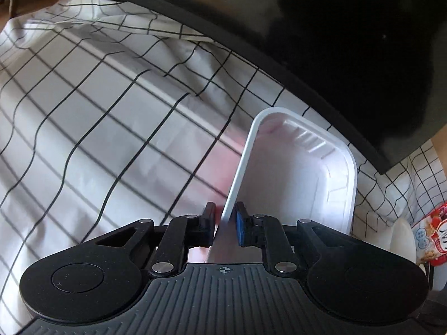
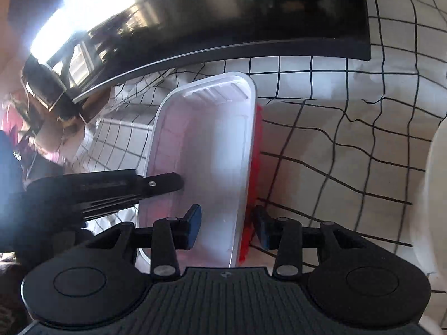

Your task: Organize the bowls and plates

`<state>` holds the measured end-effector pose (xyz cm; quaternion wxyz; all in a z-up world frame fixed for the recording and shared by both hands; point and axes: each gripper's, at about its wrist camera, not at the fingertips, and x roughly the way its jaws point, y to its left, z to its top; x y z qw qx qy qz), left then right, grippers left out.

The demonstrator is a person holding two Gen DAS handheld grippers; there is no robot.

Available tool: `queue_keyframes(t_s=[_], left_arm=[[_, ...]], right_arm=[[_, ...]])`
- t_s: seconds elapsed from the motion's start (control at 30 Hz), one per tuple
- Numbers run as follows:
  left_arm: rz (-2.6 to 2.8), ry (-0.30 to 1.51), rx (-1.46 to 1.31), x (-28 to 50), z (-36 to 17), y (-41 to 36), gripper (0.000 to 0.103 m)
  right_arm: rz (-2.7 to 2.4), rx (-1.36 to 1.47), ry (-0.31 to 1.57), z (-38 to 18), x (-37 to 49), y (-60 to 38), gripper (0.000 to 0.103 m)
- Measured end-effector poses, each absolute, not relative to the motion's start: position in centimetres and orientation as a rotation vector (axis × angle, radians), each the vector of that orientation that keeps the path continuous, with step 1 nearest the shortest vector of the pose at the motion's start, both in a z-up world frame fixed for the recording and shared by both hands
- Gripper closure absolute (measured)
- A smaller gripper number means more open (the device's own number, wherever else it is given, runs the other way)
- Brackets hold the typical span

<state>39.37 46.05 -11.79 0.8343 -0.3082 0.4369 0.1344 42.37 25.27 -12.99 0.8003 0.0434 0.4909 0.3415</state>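
Note:
A white rectangular tray with a red outside [image 1: 296, 173] is held tilted above the checked tablecloth [image 1: 97, 128]. My left gripper [image 1: 225, 224] is shut on the tray's long rim. In the right wrist view the same tray [image 2: 206, 150] lies between the fingers of my right gripper [image 2: 227, 227], which is open and straddles the tray's right rim. The left gripper's finger [image 2: 162, 182] shows clamped on the tray's left rim. A pale round dish edge [image 2: 431, 195] shows at the far right.
A large black monitor [image 1: 349, 50] stands over the table at the back, also in the right wrist view [image 2: 223, 16]. A white bowl [image 1: 402, 240] and a red snack packet [image 1: 435, 234] sit at the right edge.

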Motion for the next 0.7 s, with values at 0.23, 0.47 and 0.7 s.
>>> queue_keyframes(t_s=[0.23,0.47,0.7], left_arm=[[0.309,0.905,-0.658,37.8,-9.3,47.4,0.084],[0.282,0.89,-0.614,36.6,-8.7,47.4,0.084],[0.339,0.731,-0.554,33.9,-6.1,46.6,0.084]], right_arm=[[0.627,0.063,0.894,-10.4,40.2,20.8,0.03],[0.517,0.049,0.789,-7.5,35.6,10.0,0.026],[0.297,0.055,0.76,-7.1,30.2,-1.4,0.021]])
